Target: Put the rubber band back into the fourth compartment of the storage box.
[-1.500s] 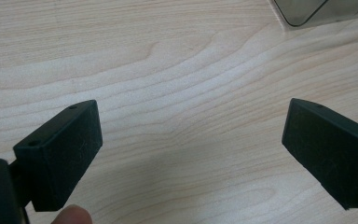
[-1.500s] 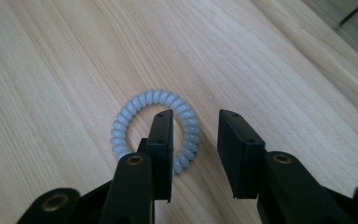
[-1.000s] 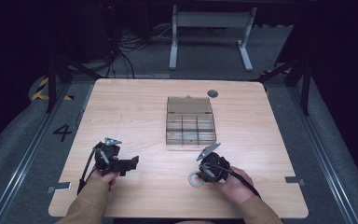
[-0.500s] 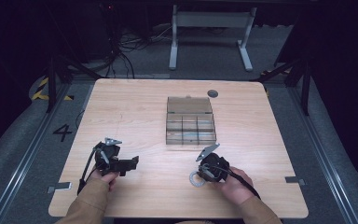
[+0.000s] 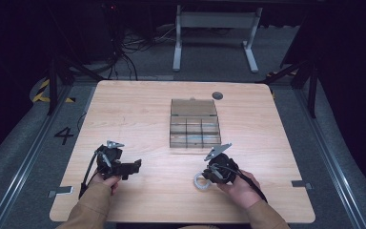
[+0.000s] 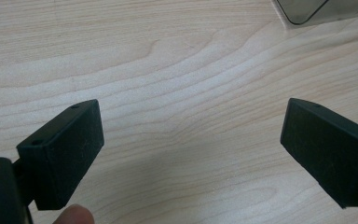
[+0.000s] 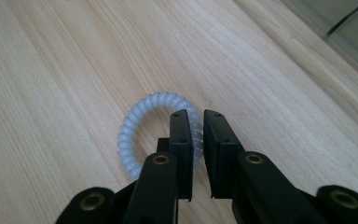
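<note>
Pale wood table, divided box mid-table. Your right gripper pinches coil ring by one strand, near edge. Soft, springy, light: grip holds coil. Left gripper wide, empty.

Lab: floor rails, cables, dark curtains.

The high view is dim at its edges — the surrounding floor falls into near-black while the tabletop is evenly lit from above, slightly soft throughout. Both gripper views are bright and warm; soft shadows pool under the tongs — the near parts blur, the wood grain stays sharp.
</note>
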`<state>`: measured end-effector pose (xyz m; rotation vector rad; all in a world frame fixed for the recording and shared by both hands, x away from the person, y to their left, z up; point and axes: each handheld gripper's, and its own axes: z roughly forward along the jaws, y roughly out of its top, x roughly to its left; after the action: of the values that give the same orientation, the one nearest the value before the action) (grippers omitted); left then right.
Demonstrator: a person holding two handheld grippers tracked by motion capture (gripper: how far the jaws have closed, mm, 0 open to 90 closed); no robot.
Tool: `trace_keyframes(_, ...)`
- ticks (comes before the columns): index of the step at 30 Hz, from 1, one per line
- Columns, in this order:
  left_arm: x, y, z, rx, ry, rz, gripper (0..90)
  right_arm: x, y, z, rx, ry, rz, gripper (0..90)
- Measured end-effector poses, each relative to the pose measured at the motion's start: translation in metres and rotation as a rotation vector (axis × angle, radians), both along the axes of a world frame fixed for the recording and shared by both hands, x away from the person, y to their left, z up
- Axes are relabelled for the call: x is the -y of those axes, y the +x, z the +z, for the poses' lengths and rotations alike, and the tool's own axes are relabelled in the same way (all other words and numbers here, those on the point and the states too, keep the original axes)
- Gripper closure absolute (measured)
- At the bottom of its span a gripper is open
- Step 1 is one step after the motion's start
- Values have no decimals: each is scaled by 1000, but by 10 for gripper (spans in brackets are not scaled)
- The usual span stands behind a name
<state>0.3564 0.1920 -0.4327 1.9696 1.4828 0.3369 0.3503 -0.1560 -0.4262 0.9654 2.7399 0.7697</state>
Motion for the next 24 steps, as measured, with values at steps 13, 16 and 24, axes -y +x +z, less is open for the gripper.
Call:
trace_keyframes(13, 0, 0, 0, 1, 1, -1, 68, 12, 0, 21, 24, 71, -26, 827)
trace_keyframes(16, 0, 0, 0, 0, 3, 0, 68, 15, 1, 25, 32, 88, -28, 827)
trace_keyframes(24, -4, 0, 3, 6, -2, 10, 91, 13, 5, 39, 43, 92, -27, 827)
